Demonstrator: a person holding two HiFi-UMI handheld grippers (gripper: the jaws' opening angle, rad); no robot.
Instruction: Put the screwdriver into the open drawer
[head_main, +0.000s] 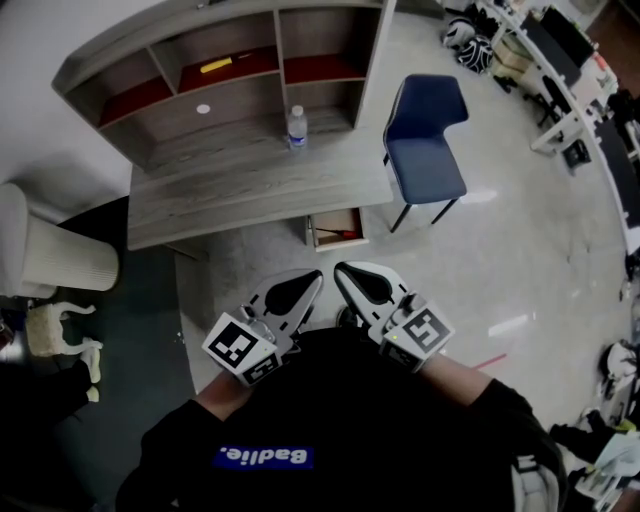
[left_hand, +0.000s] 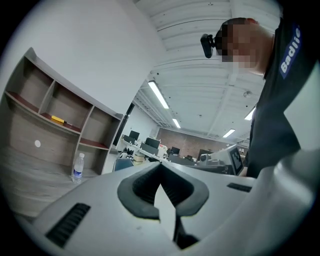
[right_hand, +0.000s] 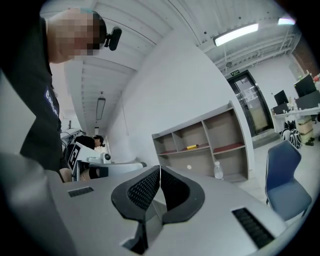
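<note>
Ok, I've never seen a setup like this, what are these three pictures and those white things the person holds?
No robot here: a person holds two hand tools, the left gripper and right gripper. Both are shut and empty. The head view comes from a camera on the person's head, looking down; the two gripper views come from cameras riding on each tool. On the desk stands a water bottle. Below it the drawer is open, with a thin red thing inside, perhaps the screwdriver.

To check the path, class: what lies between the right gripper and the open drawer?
Only bare floor, seen in the head view; the drawer sits just beyond the right gripper.
</note>
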